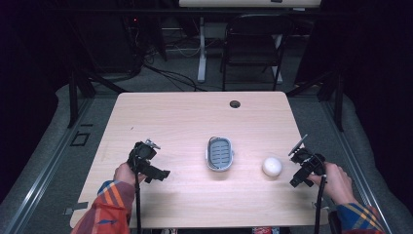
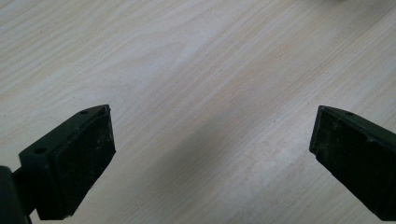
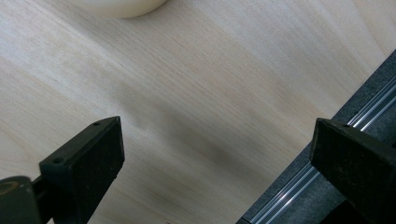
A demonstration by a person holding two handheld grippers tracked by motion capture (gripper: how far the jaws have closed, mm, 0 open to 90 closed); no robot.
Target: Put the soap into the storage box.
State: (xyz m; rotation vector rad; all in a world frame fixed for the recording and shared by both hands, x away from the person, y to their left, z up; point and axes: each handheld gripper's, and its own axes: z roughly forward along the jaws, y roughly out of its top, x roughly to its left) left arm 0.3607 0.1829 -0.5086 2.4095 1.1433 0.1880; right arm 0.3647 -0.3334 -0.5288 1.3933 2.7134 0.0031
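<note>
A grey slotted soap dish (image 1: pixel 219 153) lies in the middle of the light wooden table (image 1: pixel 195 117). To its right rests a round white bar of soap (image 1: pixel 272 166), whose lower edge (image 3: pixel 119 7) appears at the top of the right gripper view. My left gripper (image 1: pixel 163 174) hovers over the table's left part, jaws wide apart over bare wood (image 2: pixel 210 140). At the table's right edge my right gripper (image 1: pixel 296 181) is held open, just right of the soap, with nothing between its jaws (image 3: pixel 215 154).
The table has a round cable hole (image 1: pixel 235 104) near its far edge. A black folding chair (image 1: pixel 253 46) and a white desk leg (image 1: pixel 201 48) stand behind it. A metal rail (image 3: pixel 303 182) runs beside the table's right edge.
</note>
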